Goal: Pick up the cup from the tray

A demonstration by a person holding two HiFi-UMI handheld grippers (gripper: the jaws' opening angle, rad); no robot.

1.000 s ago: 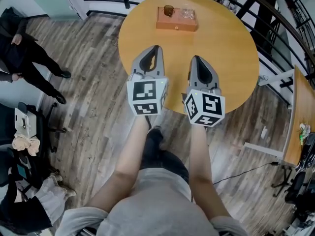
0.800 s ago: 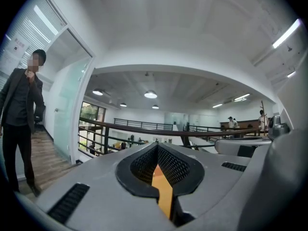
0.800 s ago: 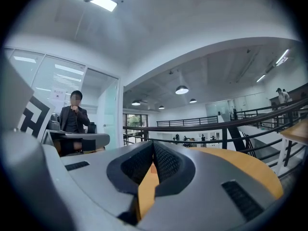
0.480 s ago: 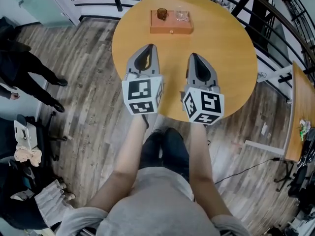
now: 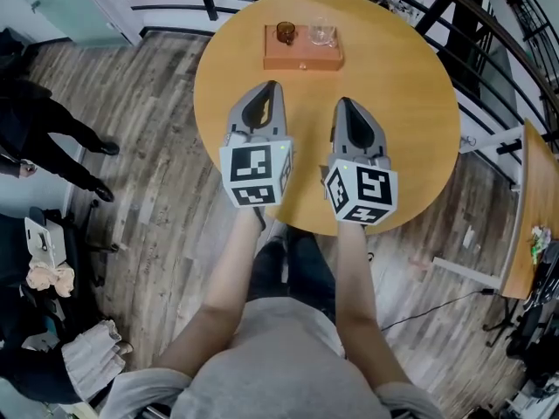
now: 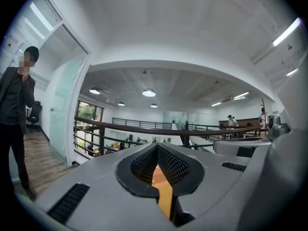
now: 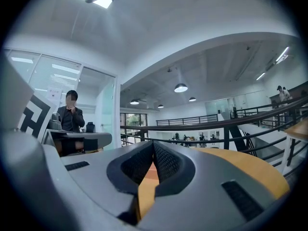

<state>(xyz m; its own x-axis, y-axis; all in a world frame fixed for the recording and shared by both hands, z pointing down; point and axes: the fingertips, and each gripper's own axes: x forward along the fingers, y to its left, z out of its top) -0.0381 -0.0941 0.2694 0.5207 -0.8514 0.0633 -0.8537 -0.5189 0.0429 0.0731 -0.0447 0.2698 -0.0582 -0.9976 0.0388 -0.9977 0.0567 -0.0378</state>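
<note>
An orange tray (image 5: 302, 56) lies at the far side of the round wooden table (image 5: 410, 103). On it stand a brown cup (image 5: 285, 32) at the left and a clear glass cup (image 5: 321, 33) at the right. My left gripper (image 5: 272, 85) and right gripper (image 5: 343, 102) hover side by side over the table's near half, pointing level toward the tray and well short of it. Both are shut with nothing between the jaws. In the left gripper view the left gripper (image 6: 156, 146) shows its tips meeting; the right gripper (image 7: 153, 143) looks the same in its own view.
A black railing (image 5: 489, 24) curves behind the table. A person in dark clothes (image 5: 35, 138) stands on the wood floor at the left. A second table (image 5: 534, 208) edges in at the right, with a cable on the floor near it.
Both grippers have advanced over the table toward the tray, staying shut. The tray and cups sit slightly lower and closer in the head view.
</note>
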